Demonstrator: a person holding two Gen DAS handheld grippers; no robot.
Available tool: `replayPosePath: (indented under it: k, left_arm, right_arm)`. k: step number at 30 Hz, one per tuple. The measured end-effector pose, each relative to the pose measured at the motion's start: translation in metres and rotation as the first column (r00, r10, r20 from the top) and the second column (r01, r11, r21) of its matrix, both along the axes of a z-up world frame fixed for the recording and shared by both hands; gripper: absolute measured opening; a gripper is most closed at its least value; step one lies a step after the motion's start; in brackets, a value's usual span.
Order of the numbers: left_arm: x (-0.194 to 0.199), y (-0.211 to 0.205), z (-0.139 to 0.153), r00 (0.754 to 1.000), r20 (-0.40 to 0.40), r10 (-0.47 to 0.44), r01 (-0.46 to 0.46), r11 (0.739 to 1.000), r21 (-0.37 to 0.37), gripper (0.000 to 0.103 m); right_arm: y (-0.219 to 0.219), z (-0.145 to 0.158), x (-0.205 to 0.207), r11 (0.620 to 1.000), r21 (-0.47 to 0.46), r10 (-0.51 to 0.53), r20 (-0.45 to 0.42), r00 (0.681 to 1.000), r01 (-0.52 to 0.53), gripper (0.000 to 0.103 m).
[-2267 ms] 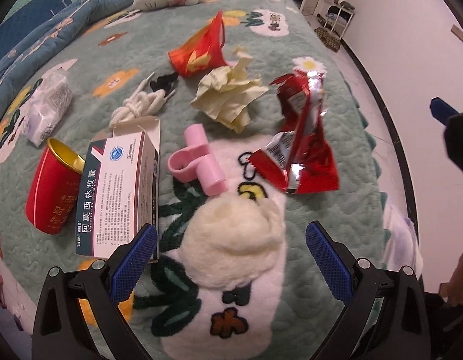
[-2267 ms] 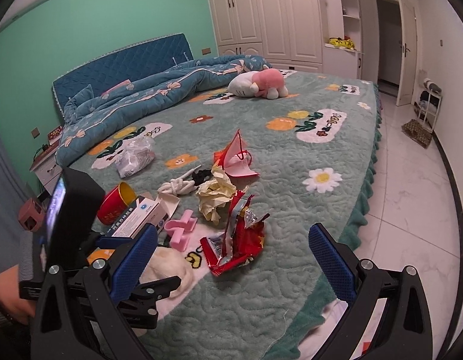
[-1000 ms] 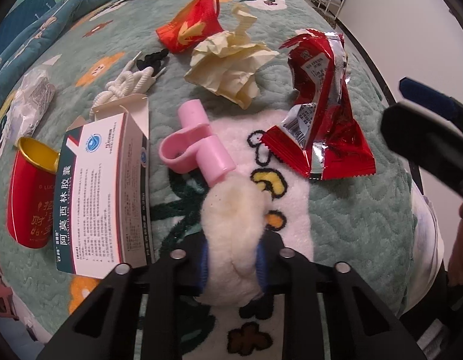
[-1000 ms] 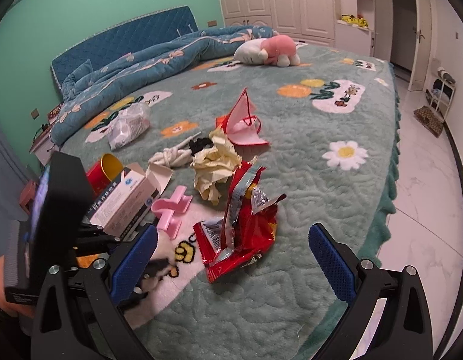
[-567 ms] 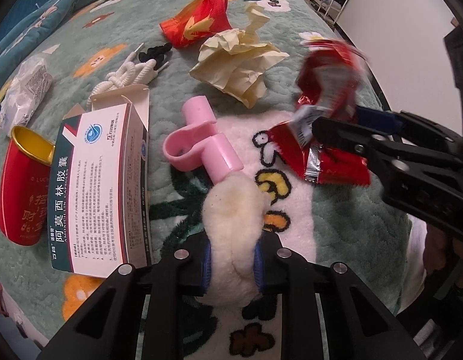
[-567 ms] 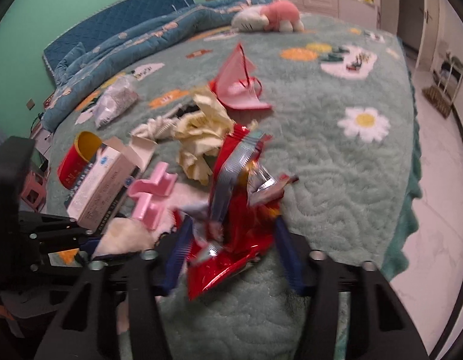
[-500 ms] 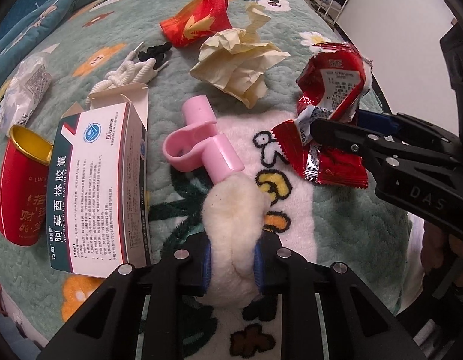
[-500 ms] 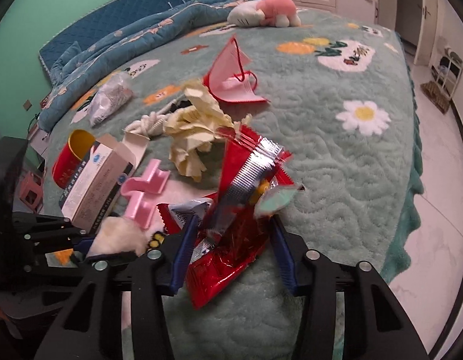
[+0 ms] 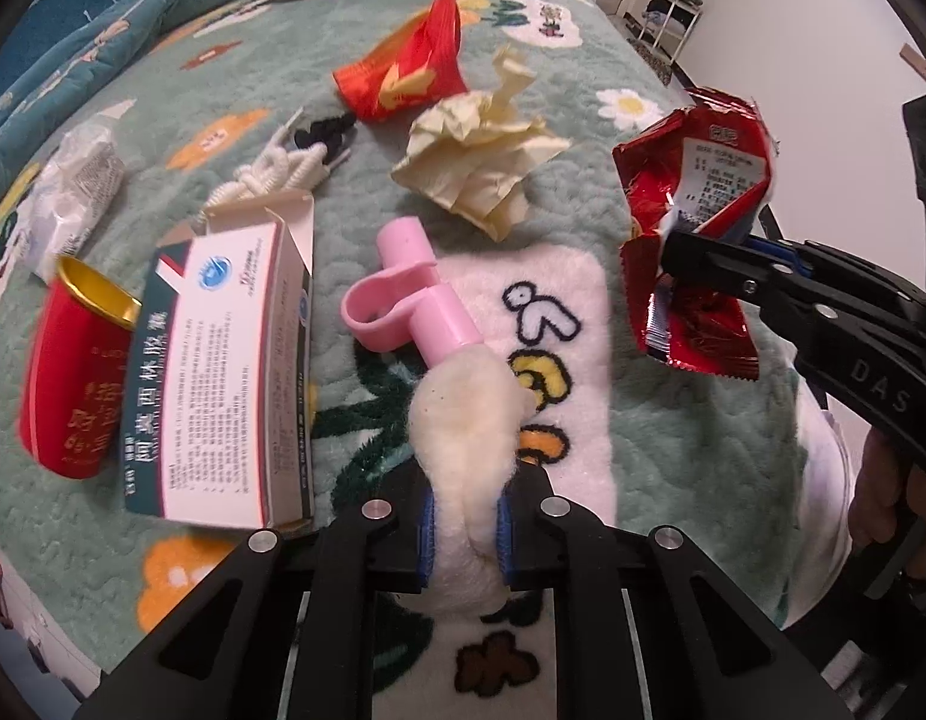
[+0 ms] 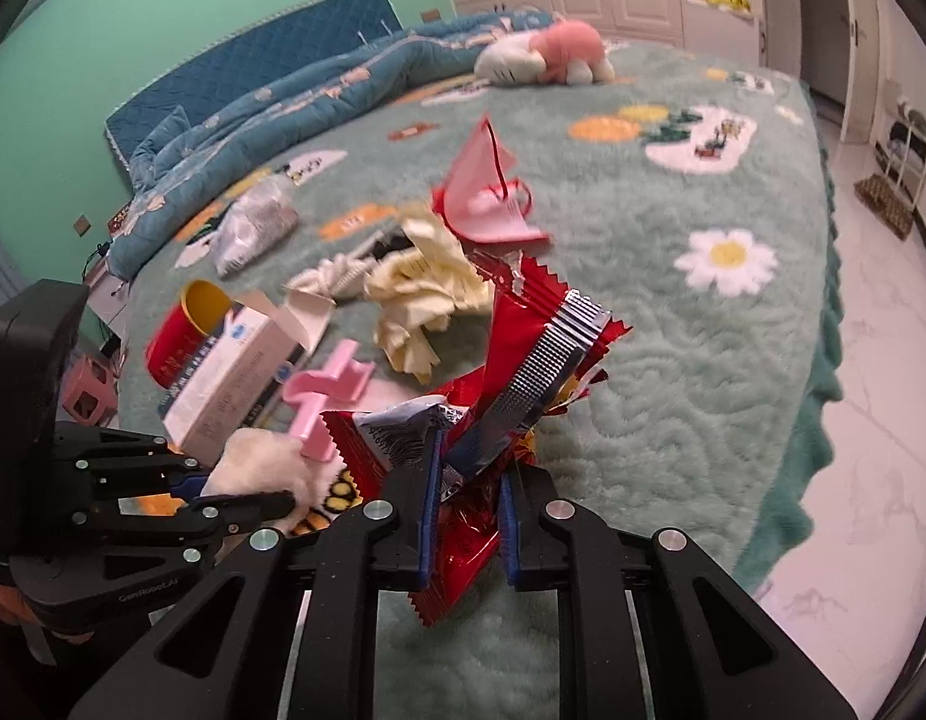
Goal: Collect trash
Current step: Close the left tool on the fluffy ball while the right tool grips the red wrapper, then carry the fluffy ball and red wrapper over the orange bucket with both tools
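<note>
My left gripper holds a cream fluffy wad between its blue pads, low over the bed, and its jaws are still closing on it. My right gripper has a crumpled red snack wrapper between its pads, its jaws also still closing. In the left wrist view the wrapper hangs from the right gripper at the right, lifted off the blanket. In the right wrist view the left gripper sits at lower left.
On the green blanket lie crumpled yellow paper, a pink plastic clip, a medicine box, a red can, a red paper bag, a white cord and a clear bag. The floor lies right of the bed.
The left jaws shut on the wad early on. The right gripper moved onto the red wrapper, its wide jaws came together on it, and the wrapper crumpled and rose.
</note>
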State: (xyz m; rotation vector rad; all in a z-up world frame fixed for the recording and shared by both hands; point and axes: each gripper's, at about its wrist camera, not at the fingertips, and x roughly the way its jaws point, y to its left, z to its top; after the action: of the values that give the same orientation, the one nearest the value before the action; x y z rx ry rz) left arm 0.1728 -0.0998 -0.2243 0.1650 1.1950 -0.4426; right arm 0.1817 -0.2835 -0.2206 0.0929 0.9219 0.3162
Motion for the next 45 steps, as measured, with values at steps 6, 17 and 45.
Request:
replayPosePath:
  k: [6, 17, 45]
  left_arm:
    - [-0.024, -0.002, 0.026, 0.998, 0.056, -0.003, 0.003, 1.0, -0.006, 0.017]
    - [-0.071, -0.019, 0.075, 0.982, 0.173, -0.071, 0.071, 0.997, 0.002, 0.017]
    - [-0.158, -0.325, 0.053, 0.676, 0.121, -0.727, 0.733, 0.681, -0.002, 0.017]
  right_arm:
    - [-0.001, 0.03, -0.026, 1.0, 0.024, 0.01, 0.055, 0.998, -0.012, 0.017]
    - [-0.021, 0.081, -0.098, 0.998, 0.05, -0.036, 0.176, 0.984, 0.027, 0.017]
    - [-0.289, 0.029, -0.317, 0.697, 0.084, -0.717, 0.059, 0.694, 0.712, 0.017]
